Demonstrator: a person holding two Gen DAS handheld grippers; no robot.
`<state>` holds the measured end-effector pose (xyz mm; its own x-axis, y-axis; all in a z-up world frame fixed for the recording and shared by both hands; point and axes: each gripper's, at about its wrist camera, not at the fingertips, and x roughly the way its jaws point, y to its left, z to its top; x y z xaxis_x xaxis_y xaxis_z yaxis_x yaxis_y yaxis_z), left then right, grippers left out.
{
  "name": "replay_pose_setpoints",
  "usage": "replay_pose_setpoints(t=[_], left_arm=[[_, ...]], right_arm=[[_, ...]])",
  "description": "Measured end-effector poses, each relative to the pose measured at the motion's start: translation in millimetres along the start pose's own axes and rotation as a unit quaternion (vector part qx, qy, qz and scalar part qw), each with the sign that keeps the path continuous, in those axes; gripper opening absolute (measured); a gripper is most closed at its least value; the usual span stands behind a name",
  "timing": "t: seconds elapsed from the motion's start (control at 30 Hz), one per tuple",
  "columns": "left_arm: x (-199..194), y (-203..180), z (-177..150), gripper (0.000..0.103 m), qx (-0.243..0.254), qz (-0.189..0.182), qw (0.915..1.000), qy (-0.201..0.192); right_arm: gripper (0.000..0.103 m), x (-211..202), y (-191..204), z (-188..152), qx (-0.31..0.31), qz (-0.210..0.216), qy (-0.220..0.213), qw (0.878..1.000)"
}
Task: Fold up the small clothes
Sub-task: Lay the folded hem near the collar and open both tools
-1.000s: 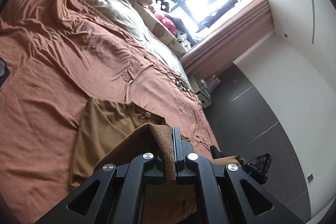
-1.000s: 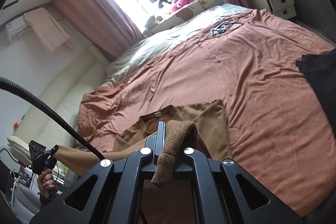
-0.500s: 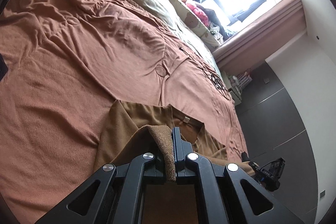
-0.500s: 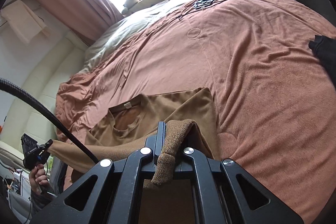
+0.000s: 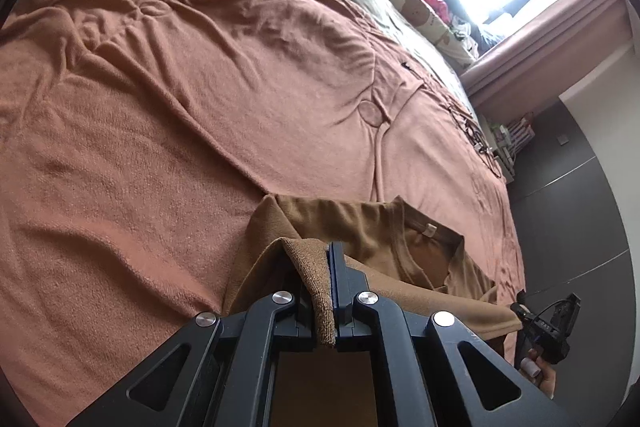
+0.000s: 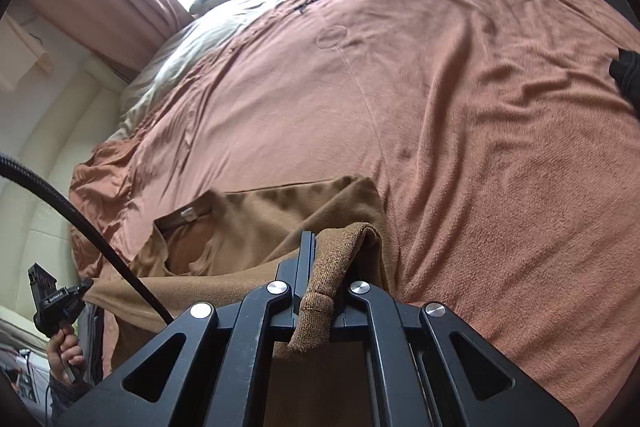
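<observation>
**Bottom hem carried toward the collar**

Rust-brown bedspread under a brown T-shirt. Left gripper pinches one hem corner, right gripper the other; first fold underway, sleeves and final folds remain.

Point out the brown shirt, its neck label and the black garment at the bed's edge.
brown shirt (image 6: pixel 304 215), right wrist view, on its flat upper body panel.
neck label (image 5: pixel 430 229), left wrist view, on the pale tag inside the collar.
black garment (image 6: pixel 628 71), right wrist view, on its visible corner.
</observation>
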<state>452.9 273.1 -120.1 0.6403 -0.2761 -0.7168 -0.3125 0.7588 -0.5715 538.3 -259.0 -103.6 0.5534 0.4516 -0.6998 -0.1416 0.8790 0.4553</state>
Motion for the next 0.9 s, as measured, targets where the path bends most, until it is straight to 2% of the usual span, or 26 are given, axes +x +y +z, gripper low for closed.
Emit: replay_pose_setpoints(t=[0.23,0.57,0.7,0.9], left_arm=[[31,12,7,0.004,-0.010,0.034,0.9992,0.017],[67,26,14,0.004,-0.023,0.070,0.9965,0.040],[75,35,9,0.004,-0.022,0.066,0.9967,0.042],[72,34,12,0.005,-0.026,0.063,0.9965,0.048]], right_arm=[[0.001,15,11,1,-0.027,-0.020,0.007,0.999],[0.001,48,13,13,-0.037,-0.055,0.043,0.997],[0.000,64,8,10,-0.034,-0.059,0.052,0.996],[0.000,65,11,14,-0.040,-0.066,0.060,0.995]])
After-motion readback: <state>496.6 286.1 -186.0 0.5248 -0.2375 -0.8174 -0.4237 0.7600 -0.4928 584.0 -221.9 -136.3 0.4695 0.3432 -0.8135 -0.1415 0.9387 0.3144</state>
